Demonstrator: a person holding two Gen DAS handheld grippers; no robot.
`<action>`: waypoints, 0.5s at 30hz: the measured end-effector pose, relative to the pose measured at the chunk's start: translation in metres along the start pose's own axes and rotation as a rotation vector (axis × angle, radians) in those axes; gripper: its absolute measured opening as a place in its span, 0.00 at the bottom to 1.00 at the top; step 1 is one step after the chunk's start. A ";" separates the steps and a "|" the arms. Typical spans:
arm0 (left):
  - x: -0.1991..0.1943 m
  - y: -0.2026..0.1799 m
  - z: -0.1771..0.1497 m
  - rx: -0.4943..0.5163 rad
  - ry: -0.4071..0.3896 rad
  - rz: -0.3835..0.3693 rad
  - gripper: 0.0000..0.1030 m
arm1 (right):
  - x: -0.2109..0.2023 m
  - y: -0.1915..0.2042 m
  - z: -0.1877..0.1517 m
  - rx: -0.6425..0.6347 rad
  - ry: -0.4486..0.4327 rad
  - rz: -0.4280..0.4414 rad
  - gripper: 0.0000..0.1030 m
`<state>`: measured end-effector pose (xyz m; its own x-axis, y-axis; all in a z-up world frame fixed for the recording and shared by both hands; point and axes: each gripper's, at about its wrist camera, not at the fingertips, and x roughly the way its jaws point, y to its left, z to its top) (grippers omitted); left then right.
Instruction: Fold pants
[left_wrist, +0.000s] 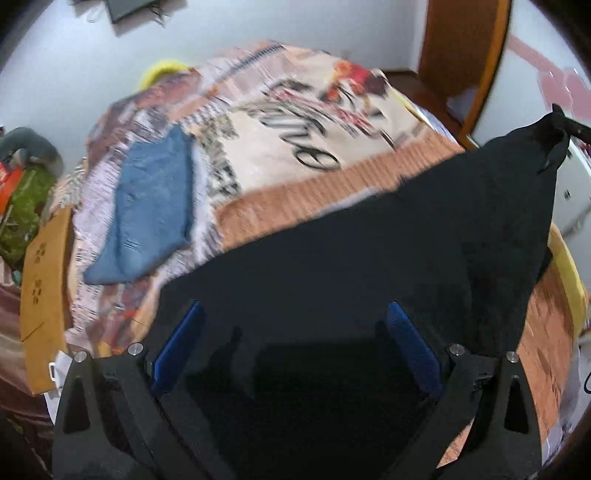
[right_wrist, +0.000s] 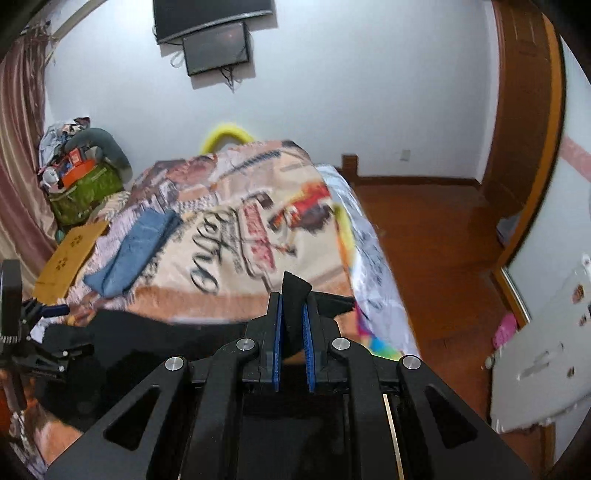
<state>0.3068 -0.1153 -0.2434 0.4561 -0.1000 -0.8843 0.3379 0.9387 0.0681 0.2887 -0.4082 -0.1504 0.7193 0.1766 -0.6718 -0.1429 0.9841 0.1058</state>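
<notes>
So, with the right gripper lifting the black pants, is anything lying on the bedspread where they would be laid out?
Nothing visible blocks it. The folded blue garment lies off to the left edge of the bedspread, apart from the black pants held by the right gripper.

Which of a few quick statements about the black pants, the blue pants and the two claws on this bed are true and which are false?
1. The right claw is shut on a bunched corner of the black pants. True.
2. The left claw is clamped on the blue pants. False: its jaws stand wide apart over the black pants, and the blue pants lie apart on the blanket.
3. The blue pants lie folded on the patterned blanket. True.
4. The black pants lie fully flat on the bed. False: one corner is lifted up by the right claw.
5. A dark screen hangs on the wall. True.
</notes>
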 end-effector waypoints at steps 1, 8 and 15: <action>0.003 -0.006 -0.003 0.013 0.014 -0.004 0.97 | 0.002 -0.007 -0.012 0.008 0.024 -0.012 0.09; 0.022 -0.032 -0.018 0.045 0.086 -0.033 0.97 | 0.037 -0.038 -0.089 0.118 0.212 -0.044 0.09; 0.027 -0.033 -0.023 0.012 0.078 -0.042 0.97 | 0.045 -0.019 -0.120 0.010 0.312 -0.118 0.19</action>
<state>0.2892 -0.1419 -0.2799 0.3760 -0.1132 -0.9197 0.3652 0.9303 0.0348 0.2418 -0.4214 -0.2709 0.4874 0.0484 -0.8718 -0.0633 0.9978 0.0201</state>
